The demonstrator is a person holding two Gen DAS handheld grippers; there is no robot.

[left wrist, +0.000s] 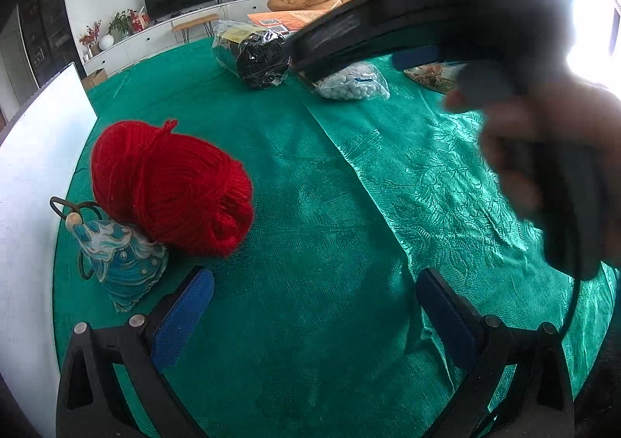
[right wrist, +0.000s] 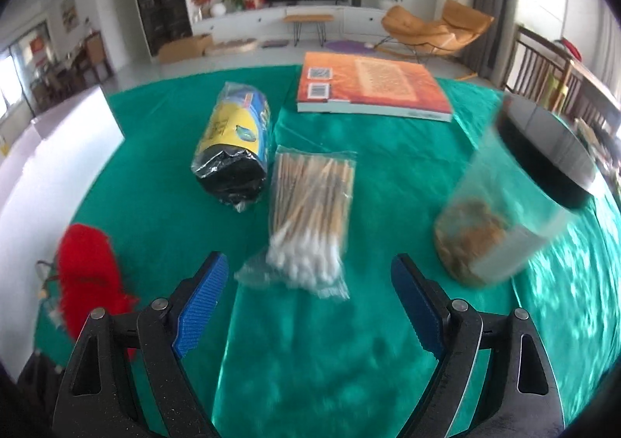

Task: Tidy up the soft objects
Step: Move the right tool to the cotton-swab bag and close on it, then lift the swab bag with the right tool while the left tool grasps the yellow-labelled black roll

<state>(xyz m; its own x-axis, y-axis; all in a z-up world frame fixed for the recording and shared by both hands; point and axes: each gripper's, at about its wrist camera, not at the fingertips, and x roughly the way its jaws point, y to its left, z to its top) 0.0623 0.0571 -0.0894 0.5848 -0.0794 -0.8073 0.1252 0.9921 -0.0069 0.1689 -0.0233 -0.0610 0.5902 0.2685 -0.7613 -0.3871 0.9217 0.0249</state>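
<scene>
Starting at the left gripper [left wrist: 314,306], we find its blue pads spread wide over bare green tablecloth [left wrist: 310,205], nothing between them. At ten o'clock lies the red yarn skein [left wrist: 170,186], touching a blue patterned fabric pouch [left wrist: 124,263] with a wire handle. The person's hand [left wrist: 543,151] and the other tool, both blurred, block the two o'clock sector.

The right gripper [right wrist: 310,290] likewise stands wide and empty. At twelve o'clock, just beyond its tips, lies a clear bag of cotton swabs [right wrist: 310,220] with wooden stems. At eleven o'clock we note a plastic-wrapped black roll [right wrist: 233,151] bearing a yellow and blue label; its print is too small to read. Farther at twelve o'clock lies an orange book [right wrist: 368,89] with two code stickers, text illegible. At two o'clock stands a clear jar [right wrist: 516,205] with black lid, holding brown contents low down; motion blur hides what they are. The skein shows blurred at nine o'clock.
</scene>
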